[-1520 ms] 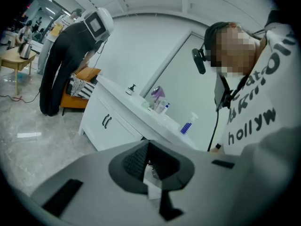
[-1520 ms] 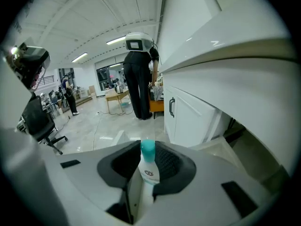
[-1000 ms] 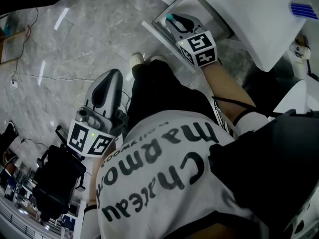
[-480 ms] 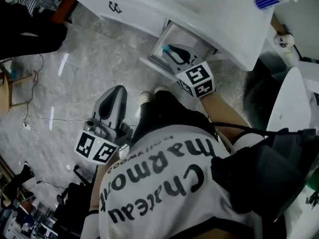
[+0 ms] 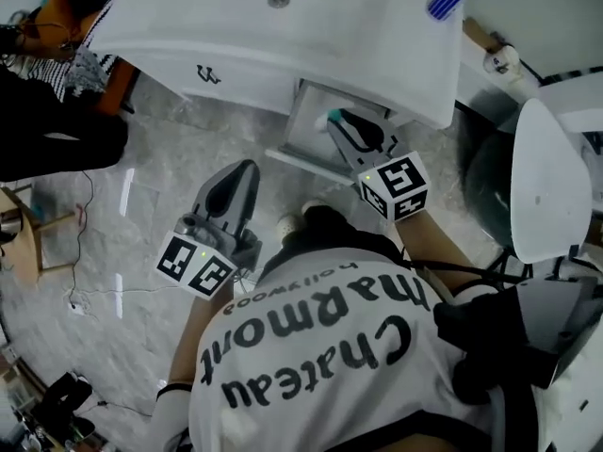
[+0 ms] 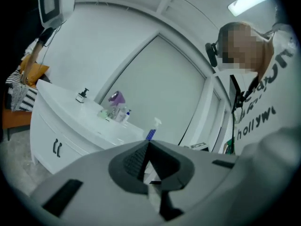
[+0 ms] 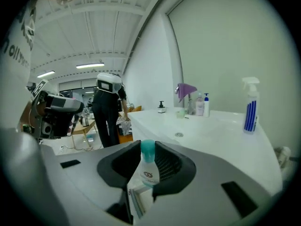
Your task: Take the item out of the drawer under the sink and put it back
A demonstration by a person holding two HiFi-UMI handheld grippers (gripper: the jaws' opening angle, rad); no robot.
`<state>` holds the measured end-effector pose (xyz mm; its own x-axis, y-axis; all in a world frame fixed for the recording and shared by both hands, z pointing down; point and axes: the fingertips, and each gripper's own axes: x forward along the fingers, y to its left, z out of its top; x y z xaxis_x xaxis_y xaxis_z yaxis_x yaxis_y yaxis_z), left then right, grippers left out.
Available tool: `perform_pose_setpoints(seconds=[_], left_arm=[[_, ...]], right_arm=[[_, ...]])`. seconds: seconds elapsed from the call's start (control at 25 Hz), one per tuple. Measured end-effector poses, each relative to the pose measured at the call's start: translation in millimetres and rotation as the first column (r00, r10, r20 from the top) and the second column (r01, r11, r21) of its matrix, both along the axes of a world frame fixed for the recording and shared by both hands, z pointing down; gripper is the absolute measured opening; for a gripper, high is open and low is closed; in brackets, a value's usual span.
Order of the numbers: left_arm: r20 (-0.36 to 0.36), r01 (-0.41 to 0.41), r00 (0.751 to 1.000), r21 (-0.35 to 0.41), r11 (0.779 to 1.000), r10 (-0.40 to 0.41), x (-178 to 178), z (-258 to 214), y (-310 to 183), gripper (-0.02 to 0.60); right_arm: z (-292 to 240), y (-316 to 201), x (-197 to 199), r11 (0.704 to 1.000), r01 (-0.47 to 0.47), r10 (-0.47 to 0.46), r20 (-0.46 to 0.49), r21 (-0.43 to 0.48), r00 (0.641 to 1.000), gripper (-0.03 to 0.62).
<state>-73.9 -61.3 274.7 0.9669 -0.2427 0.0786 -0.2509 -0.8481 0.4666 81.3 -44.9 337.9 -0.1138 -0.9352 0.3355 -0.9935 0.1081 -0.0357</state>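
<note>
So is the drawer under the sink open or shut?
Open. The drawer sticks out from below the sink, and its inside shows.

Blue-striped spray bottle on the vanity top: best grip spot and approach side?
Probably grip the spray bottle across its straight striped body, below the trigger head, jaws level, coming from the front edge of the counter. It stands upright with a wall behind it, and the trigger head is too irregular for flat pads.
</note>
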Motion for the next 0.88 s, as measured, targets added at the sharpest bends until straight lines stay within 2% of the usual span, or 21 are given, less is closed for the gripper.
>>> perform_pose_setpoints(seconds=[0.16,0.4,0.88], left_arm=[[-0.027,-0.066,0.997,0.028,0.997,0.067,15,-10,-6,0.009],[-0.059,-0.127,0.99,0.027,0.992,0.128,32,-16,-4,0.008],[-0.104,-0.205,0.972,0.051,0.977,0.21,16,-35,3,0.008]], right_arm=[[-27,9,16,0.992,-0.121,0.12,0.014,0.029,0.993,0.1],[-60,21,37,0.972,-0.219,0.219,0.01,0.081,0.976,0.1],[-110,53,44,0.899,-0.392,0.403,-0.016,0.196,0.915,0.1]])
